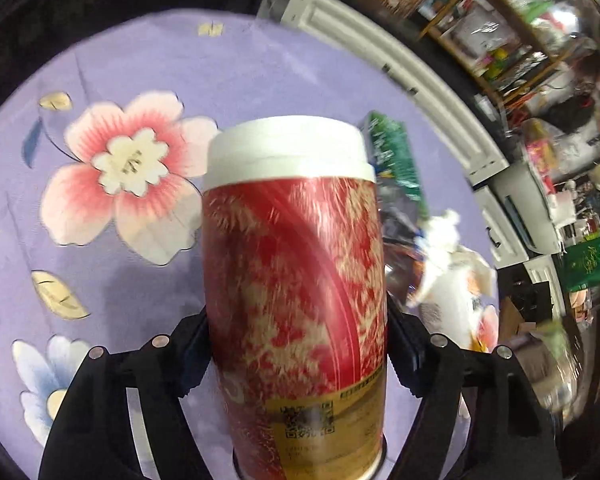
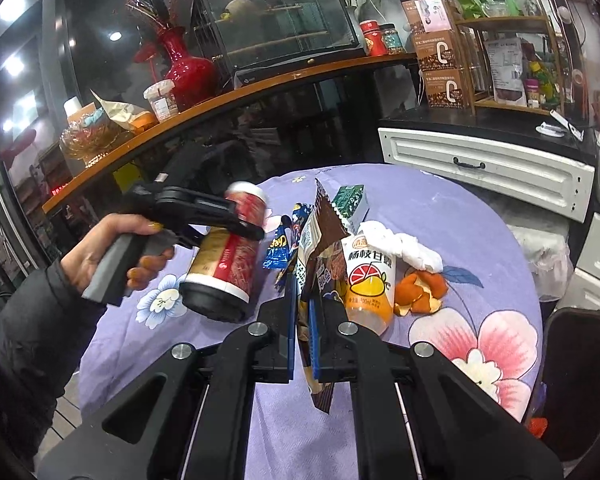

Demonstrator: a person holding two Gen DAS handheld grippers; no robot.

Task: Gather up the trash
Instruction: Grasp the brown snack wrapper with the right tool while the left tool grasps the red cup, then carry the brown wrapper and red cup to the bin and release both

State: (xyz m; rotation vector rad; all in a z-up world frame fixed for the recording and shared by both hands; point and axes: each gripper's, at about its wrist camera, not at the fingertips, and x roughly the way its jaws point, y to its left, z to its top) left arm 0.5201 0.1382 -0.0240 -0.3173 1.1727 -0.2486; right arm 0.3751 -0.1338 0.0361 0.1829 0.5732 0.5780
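A red and gold cup (image 1: 296,280) with a white lid stands between the fingers of my left gripper (image 1: 296,320), and both pads press on its sides. The right wrist view shows that cup (image 2: 224,264) tilted and held off the table by the left gripper (image 2: 244,224), which a person's hand (image 2: 112,248) grips. My right gripper (image 2: 305,312) is shut on a brown snack wrapper (image 2: 324,232) that sticks up between its blue pads. More trash lies on the table: a juice cup (image 2: 370,280), crumpled white tissue (image 2: 396,246), orange peel (image 2: 420,290), a blue wrapper (image 2: 280,246) and a green carton (image 2: 350,200).
The round table carries a purple floral cloth (image 2: 480,220). A dark bin (image 2: 576,380) stands at its right edge. White drawers (image 2: 484,164) sit behind the table, and a wooden counter (image 2: 260,84) with a red vase (image 2: 188,68) runs along the back left.
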